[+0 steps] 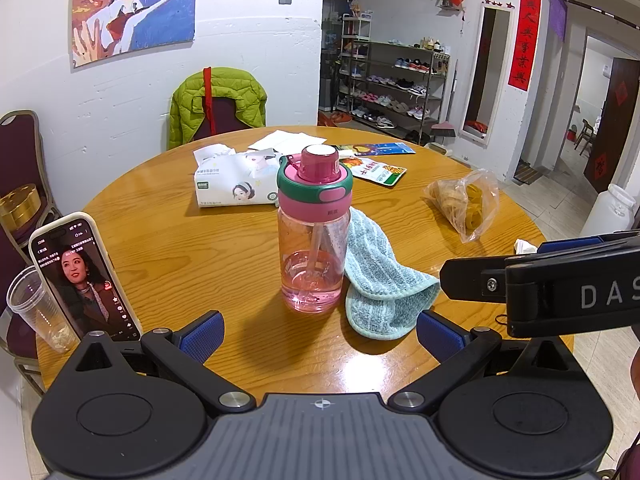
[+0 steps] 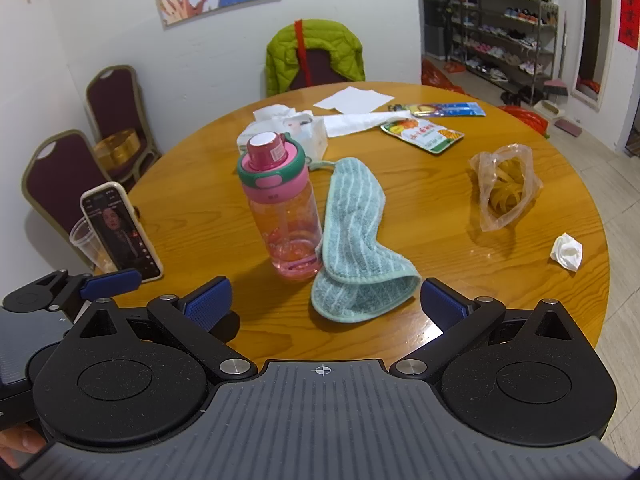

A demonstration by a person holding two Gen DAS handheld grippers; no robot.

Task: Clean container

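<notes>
The left gripper point(image 1: 320, 336) had its blue-padded fingers point(image 1: 200, 336) spread wide with nothing between them, hovering over the near edge of the round wooden table point(image 1: 168, 240). The right gripper point(image 2: 324, 304) was spread just as wide and also held nothing, poised above the same near edge. Just beyond both sets of fingers, the pink water bottle point(image 1: 313, 232) stood upright near the middle of the table, capped with a pink and green lid point(image 1: 316, 174), a straw visible inside and a little liquid at the bottom. A light blue striped cloth point(image 1: 380, 276) lay crumpled against the bottom of the bottle's right side, its near fold reaching toward the right gripper. To the left, a phone point(image 1: 86, 276) with a lit screen stood propped at the table edge, a clear plastic cup point(image 1: 38, 308) beside it. Farther off, behind the bottle, sat a tissue pack point(image 1: 236, 178), with loose white paper point(image 2: 354, 100) and a snack packet point(image 2: 424, 132) beyond. On the right lay a clear bag of rubber bands point(image 2: 506, 186) and, nearer, a crumpled tissue point(image 2: 566, 251). A green jacket point(image 1: 218, 104) hung on the far chair.
</notes>
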